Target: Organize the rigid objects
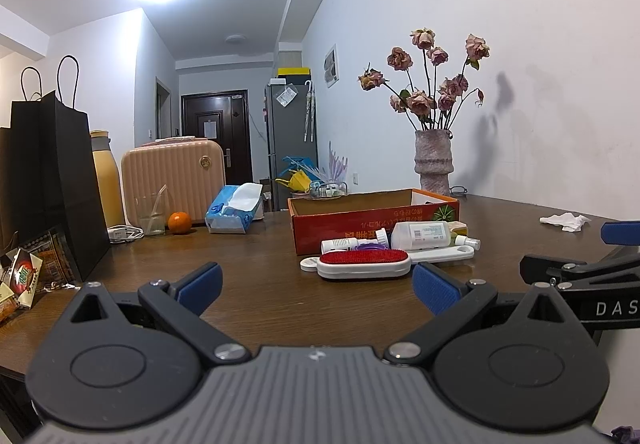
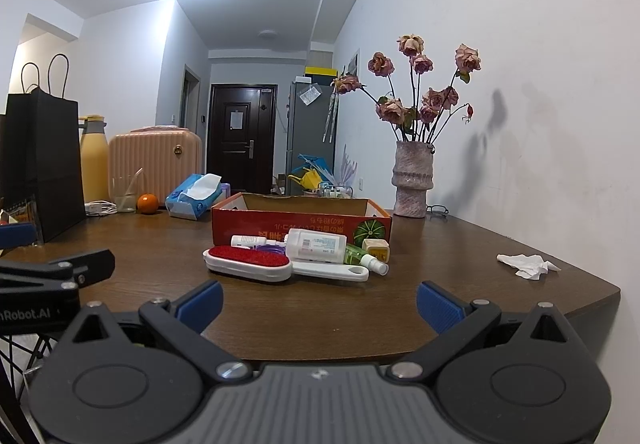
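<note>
A white lint brush with a red pad (image 1: 363, 262) (image 2: 248, 262) lies on the brown table in front of an open red cardboard box (image 1: 360, 222) (image 2: 296, 218). Behind the brush lie a clear bottle with a white label (image 1: 424, 235) (image 2: 316, 244), a small white tube (image 1: 340, 244) (image 2: 250, 240), a green spray bottle (image 2: 362, 256) and a small cream jar (image 2: 376, 247). My left gripper (image 1: 318, 288) is open and empty, just short of the brush. My right gripper (image 2: 320, 302) is open and empty, near the table's front edge.
A vase of dried roses (image 1: 434, 164) (image 2: 412, 180) stands by the right wall. A crumpled tissue (image 1: 564, 221) (image 2: 528, 264) lies at right. A tissue pack (image 1: 234, 210), an orange (image 1: 179, 222), a glass, a pink case (image 1: 172, 180) and black bags (image 1: 48, 180) stand at left.
</note>
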Demonstrator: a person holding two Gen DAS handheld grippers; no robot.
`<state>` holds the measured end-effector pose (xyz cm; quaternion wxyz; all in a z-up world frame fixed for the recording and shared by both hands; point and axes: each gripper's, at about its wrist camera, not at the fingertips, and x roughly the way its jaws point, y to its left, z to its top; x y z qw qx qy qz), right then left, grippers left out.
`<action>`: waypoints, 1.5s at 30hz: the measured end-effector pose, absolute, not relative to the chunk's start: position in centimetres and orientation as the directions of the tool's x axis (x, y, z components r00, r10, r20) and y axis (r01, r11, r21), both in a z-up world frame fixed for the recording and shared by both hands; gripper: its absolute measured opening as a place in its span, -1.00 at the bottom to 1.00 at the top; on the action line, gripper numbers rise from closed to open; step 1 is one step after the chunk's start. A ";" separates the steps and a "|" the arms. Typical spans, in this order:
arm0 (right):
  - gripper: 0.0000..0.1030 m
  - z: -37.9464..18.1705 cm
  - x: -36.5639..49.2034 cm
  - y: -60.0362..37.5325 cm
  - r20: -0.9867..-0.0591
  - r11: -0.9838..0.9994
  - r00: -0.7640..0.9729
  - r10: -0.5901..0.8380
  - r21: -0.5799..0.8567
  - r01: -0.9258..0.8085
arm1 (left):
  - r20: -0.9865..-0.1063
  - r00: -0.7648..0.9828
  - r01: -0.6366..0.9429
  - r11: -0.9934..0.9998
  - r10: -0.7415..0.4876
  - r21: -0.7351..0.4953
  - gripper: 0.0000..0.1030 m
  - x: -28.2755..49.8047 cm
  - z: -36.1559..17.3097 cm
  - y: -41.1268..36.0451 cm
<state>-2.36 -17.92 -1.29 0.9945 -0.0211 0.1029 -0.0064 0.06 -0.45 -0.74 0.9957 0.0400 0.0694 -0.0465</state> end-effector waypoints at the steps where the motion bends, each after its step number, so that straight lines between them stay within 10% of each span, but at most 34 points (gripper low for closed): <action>1: 1.00 -1.3 -2.4 -17.9 -0.204 0.999 0.979 -0.017 -0.044 0.008 | -0.142 0.986 0.098 0.993 -0.087 0.073 1.00 0.1 -0.7 -0.5; 45: 1.00 -2.7 -1.5 -18.6 -0.208 0.999 0.977 -0.043 -0.036 0.036 | -0.144 0.987 0.086 0.992 -0.072 0.095 1.00 1.5 -1.6 -0.6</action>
